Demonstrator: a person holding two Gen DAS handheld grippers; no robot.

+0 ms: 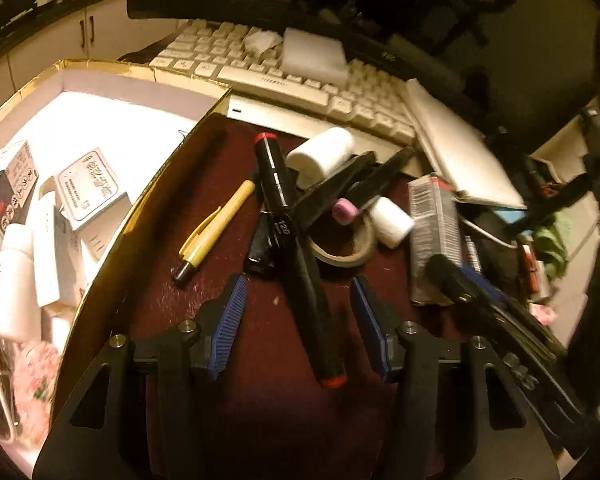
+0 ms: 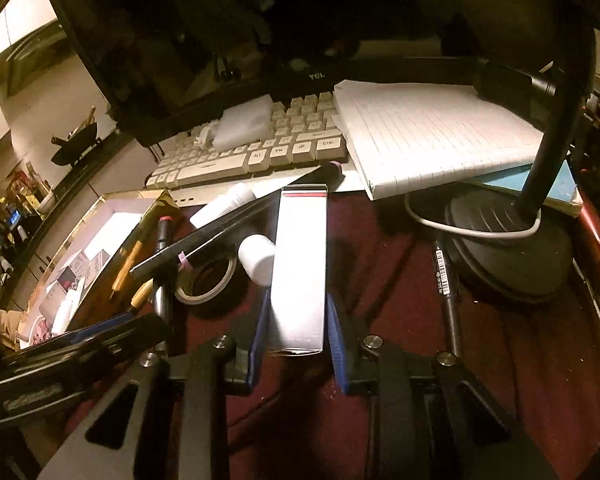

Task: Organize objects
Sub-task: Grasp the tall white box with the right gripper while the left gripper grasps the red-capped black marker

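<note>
Several small boxes already in tray [image 1: 100, 76] at left; pens, tape, marker [image 1: 296, 240] left on mat; right gripper [image 2: 296, 320] clamped on tall box [image 2: 300, 264], left gripper [image 1: 300, 320] open astride marker, no contact.

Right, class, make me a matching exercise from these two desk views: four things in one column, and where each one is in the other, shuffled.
Things
1. silver carton
2. red-capped black marker
3. yellow pen
4. lined notepad

Places
A. lying over the keyboard's right end
B. between the right gripper's fingers
C. between the left gripper's fingers, untouched
D. on the dark red desktop beside the gold-edged box

Pairs: 1-B, 2-C, 3-D, 4-A
</note>
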